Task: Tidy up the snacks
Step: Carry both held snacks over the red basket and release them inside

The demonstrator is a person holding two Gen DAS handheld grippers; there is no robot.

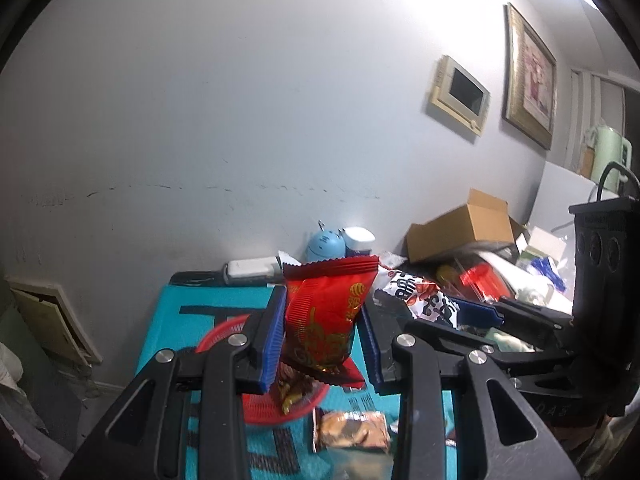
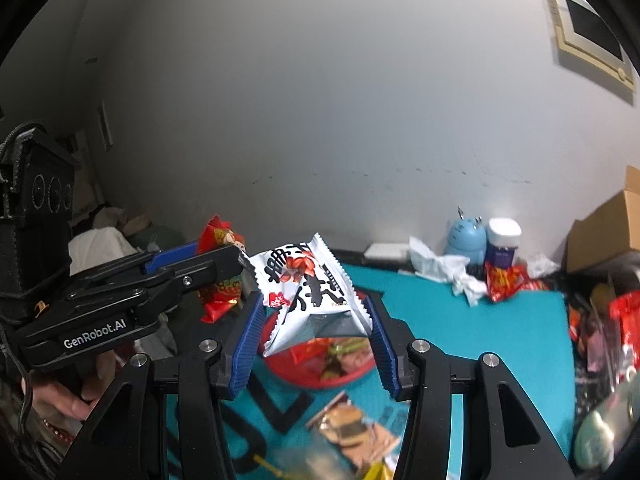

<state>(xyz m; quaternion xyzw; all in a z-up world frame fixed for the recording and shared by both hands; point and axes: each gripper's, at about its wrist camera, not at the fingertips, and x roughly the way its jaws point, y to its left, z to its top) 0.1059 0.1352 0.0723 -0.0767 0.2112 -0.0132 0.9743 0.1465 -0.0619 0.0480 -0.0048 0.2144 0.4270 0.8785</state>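
Teal mat (image 1: 224,312) against a scuffed white wall. Red snack packet (image 1: 324,316) pinched in the left gripper (image 1: 322,336), white packet (image 2: 310,300) pinched in the right gripper (image 2: 314,344), both above the red basket (image 2: 320,376). Light, puffy, slippery foil; probably best held mid-body, gently.

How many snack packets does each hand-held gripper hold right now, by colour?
Red packet, in the left hand-held gripper: 1
White packet, in the right hand-held gripper: 1
Total held: 2
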